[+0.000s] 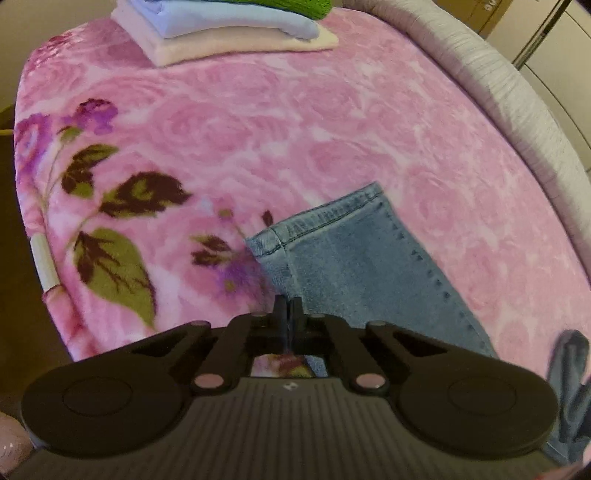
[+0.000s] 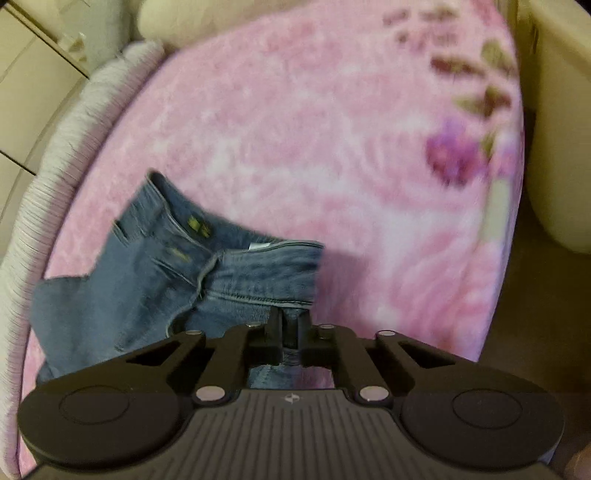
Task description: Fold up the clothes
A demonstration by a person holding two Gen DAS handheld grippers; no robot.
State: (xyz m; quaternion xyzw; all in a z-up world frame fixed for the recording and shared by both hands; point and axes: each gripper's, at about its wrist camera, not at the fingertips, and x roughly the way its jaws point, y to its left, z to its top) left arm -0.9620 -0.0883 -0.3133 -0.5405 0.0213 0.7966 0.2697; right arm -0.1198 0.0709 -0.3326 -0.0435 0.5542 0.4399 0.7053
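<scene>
A pair of light blue jeans lies on a pink flowered blanket (image 1: 258, 122). In the left wrist view a leg with its hem (image 1: 351, 251) stretches away from my left gripper (image 1: 289, 310), which is shut on the leg's near edge. In the right wrist view the waistband and open fly (image 2: 221, 266) are bunched in front of my right gripper (image 2: 290, 321), which is shut on the denim at the waist. The blanket also shows in the right wrist view (image 2: 332, 129).
A stack of folded clothes (image 1: 229, 29), cream, light blue and green, sits at the far end of the blanket. A grey ribbed padded edge (image 1: 517, 96) runs along the right side, and shows at the left in the right wrist view (image 2: 55, 177). Beige furniture (image 2: 554, 110) stands beyond the bed.
</scene>
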